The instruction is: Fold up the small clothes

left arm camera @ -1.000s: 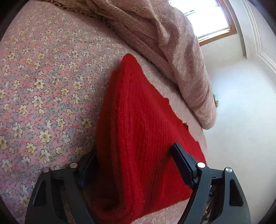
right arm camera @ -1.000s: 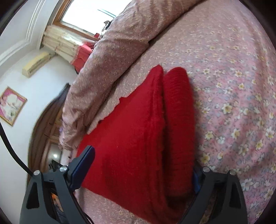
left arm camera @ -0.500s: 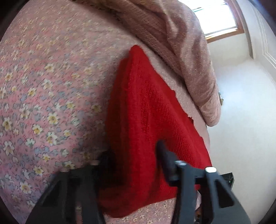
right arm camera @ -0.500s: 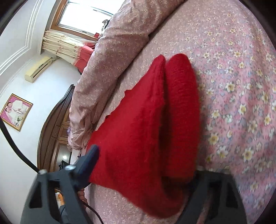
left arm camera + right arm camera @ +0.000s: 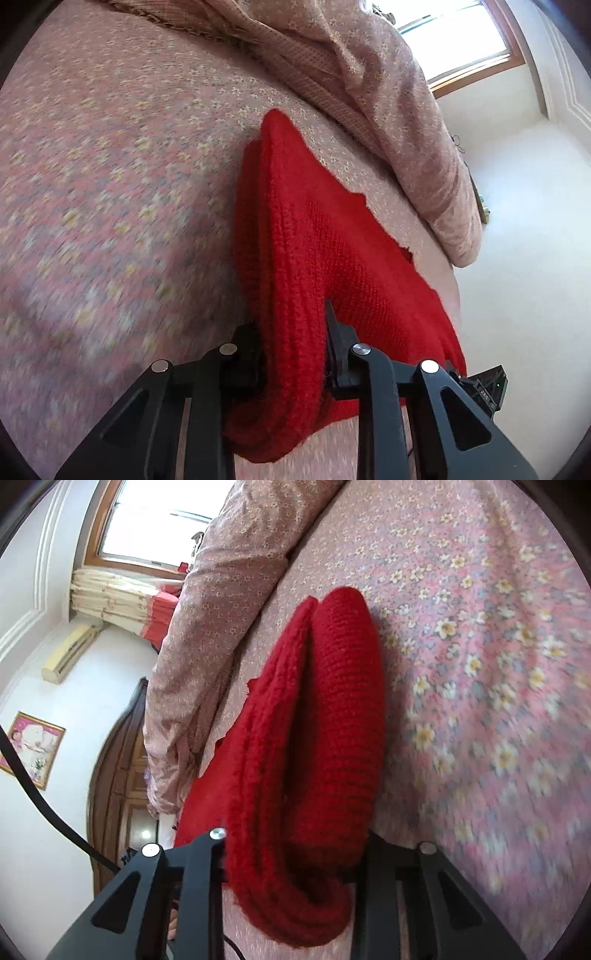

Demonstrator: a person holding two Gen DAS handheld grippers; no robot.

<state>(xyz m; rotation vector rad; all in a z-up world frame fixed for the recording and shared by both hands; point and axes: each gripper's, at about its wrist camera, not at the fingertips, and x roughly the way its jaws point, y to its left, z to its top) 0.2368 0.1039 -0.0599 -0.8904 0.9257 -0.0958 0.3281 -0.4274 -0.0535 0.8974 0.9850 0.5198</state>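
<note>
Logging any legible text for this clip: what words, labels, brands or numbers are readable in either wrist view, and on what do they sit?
No text can be read in either view.
Small black device behind the left gripper: faint markings, too small to read.
Framed picture on the wall: an image only, no legible writing.
Air conditioner: no readable brand.
Red knit garment and floral bedsheet: no label or print showing.

The knitted garment (image 5: 317, 236) lies folded on the bed (image 5: 110, 184), its thick folded edge toward the open bedsheet and its thin edge toward the heaped quilt (image 5: 388, 103) beside it. The left claw (image 5: 293, 354) bites one end of that folded edge, the right claw (image 5: 295, 853) the other end. Behind the quilt stands the window (image 5: 155, 517), with a wooden wardrobe (image 5: 118, 775) along the wall.
</note>
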